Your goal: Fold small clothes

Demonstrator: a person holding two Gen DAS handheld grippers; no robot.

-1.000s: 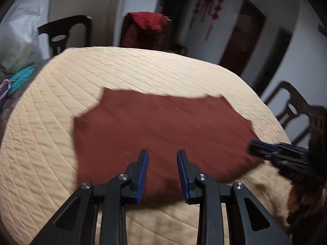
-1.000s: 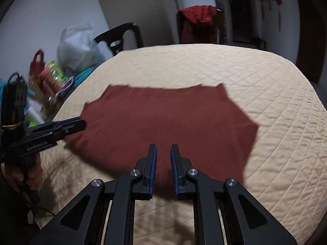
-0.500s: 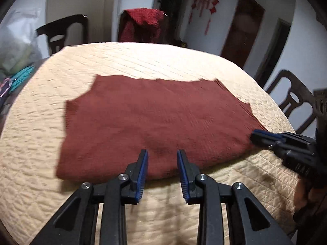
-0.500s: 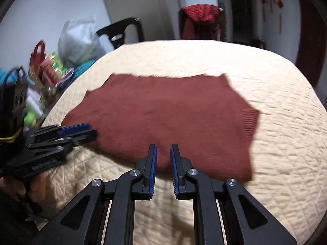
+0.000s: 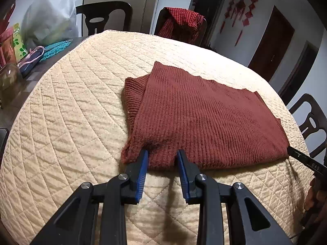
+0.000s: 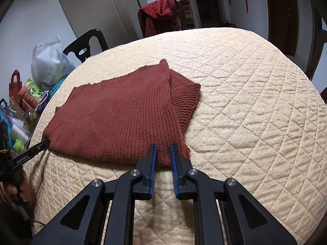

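Observation:
A rust-red knitted sweater (image 5: 204,118) lies flat on the quilted beige table cover (image 5: 77,110); it also shows in the right wrist view (image 6: 122,114). My left gripper (image 5: 161,157) is open, its jaws straddling the sweater's near left hem corner. My right gripper (image 6: 163,153) is open with a narrow gap, its jaws on either side of the near right hem corner. A ribbed sleeve (image 5: 132,94) sticks out at the left side, and shows in the right wrist view (image 6: 184,100). Each gripper shows at the edge of the other's view.
A plastic bag (image 5: 49,16), snack packets and a teal mat (image 5: 55,48) crowd the table's far left edge. Dark chairs (image 5: 104,14) stand around the table; one carries a red checked cloth (image 5: 181,24). The table's edge lies close below both grippers.
Both grippers have come down and forward to the sweater's near hem. They were above the cloth before; now their jaws straddle the two near corners. The jaw gaps look the same.

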